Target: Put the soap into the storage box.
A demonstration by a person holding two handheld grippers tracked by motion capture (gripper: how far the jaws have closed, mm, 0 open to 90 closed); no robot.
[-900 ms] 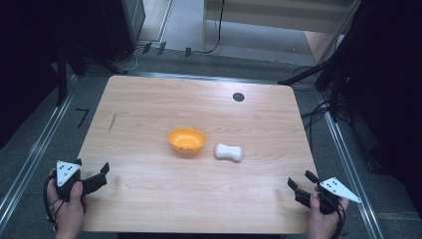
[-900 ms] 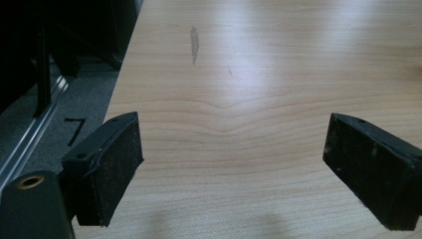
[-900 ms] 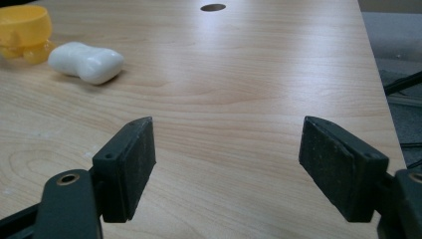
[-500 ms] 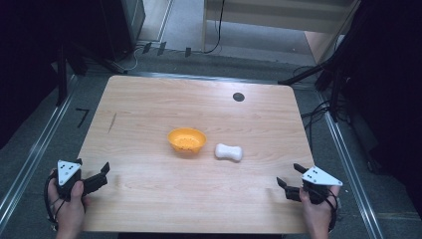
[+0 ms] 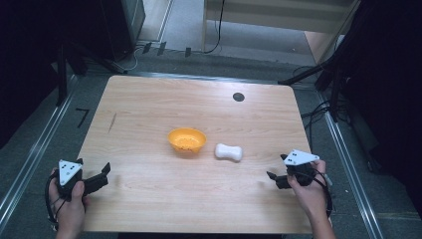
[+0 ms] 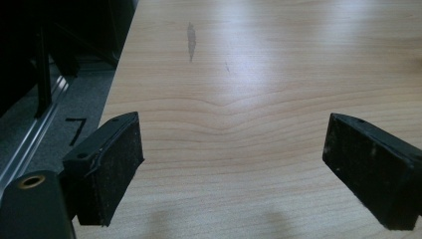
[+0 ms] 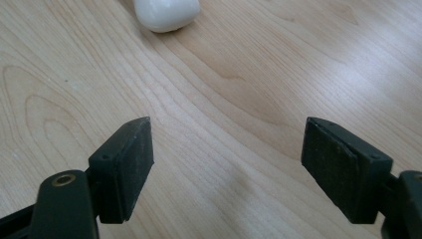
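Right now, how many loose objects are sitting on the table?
2: an orange bowl near the table's middle, and a white bone-shaped piece just to its right, apart from it. Whatever is inside the bowl is too blurred to tell.

The right gripper (image 7: 226,169) is held low over the wooden table (image 7: 259,79), its jaws spread wide with nothing between them — a white object (image 7: 166,12) is seen ahead, cut off by the top edge.

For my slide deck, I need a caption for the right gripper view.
Open right claw hovers above the wooden table, aimed toward a white bone-shaped object.
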